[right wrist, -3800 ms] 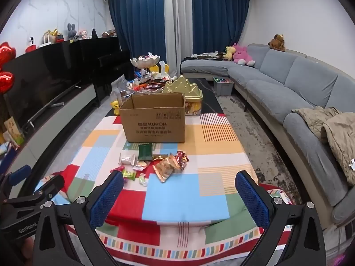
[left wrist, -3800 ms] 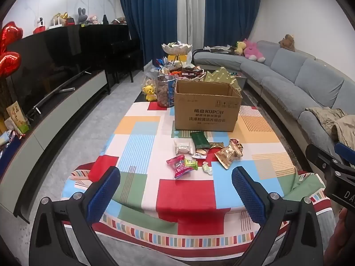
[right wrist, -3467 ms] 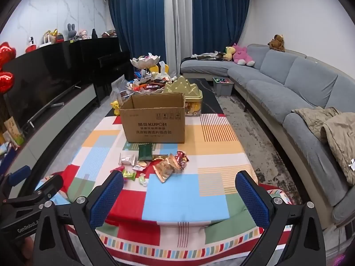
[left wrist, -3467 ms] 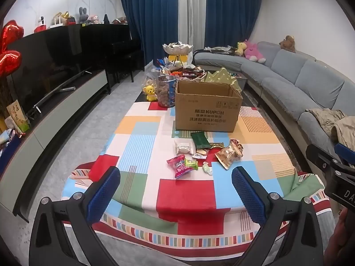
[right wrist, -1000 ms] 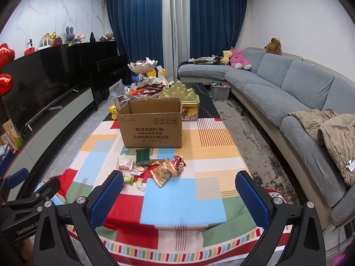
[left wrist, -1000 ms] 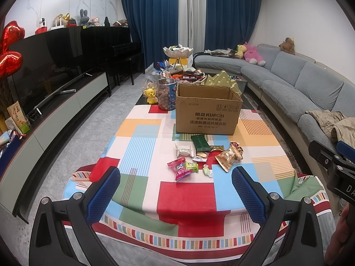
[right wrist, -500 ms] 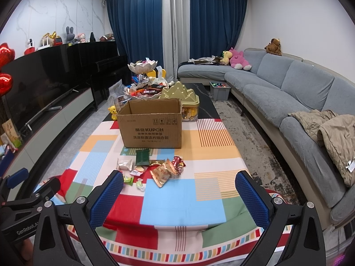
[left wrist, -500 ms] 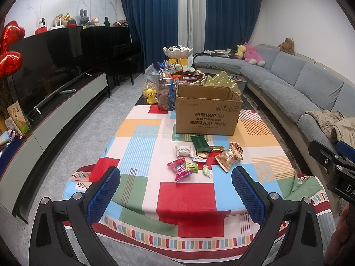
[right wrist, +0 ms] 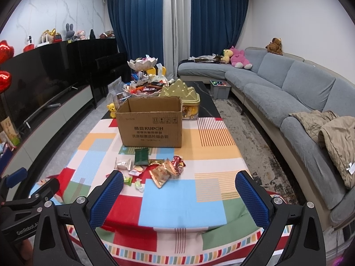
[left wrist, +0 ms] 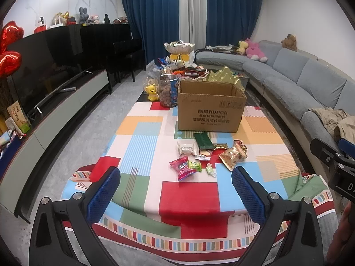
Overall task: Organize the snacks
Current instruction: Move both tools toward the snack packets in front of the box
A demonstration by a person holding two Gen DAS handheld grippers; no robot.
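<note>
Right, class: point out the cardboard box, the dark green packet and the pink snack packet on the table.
cardboard box (left wrist: pixel 210 113), left wrist view, on its printed front wall.
dark green packet (right wrist: pixel 141 155), right wrist view, on the middle of its flat face.
pink snack packet (left wrist: pixel 183 168), left wrist view, on the middle of the wrapper.

The room has white walls (right wrist: pixel 288 11), and the wall on the left looks like marble. At the far end hang long dark blue curtains (right wrist: pixel 213 26) with a pale grey strip (right wrist: pixel 176 26) in the middle. A big grey sofa (right wrist: pixel 295 88) curves along the right side, with soft toys (right wrist: pixel 238 58) at its far end and a tan blanket (right wrist: pixel 328 128) nearer. On the left a big black TV (left wrist: pixel 44 66) stands on a long low cabinet (left wrist: pixel 73 102), next to a black piano (left wrist: pixel 124 53). Red heart balloons (left wrist: pixel 8 46) shine at the left edge. The floor (left wrist: pixel 88 122) is grey. A low table wears a bright cloth (right wrist: pixel 199 199) of many colours.
</note>
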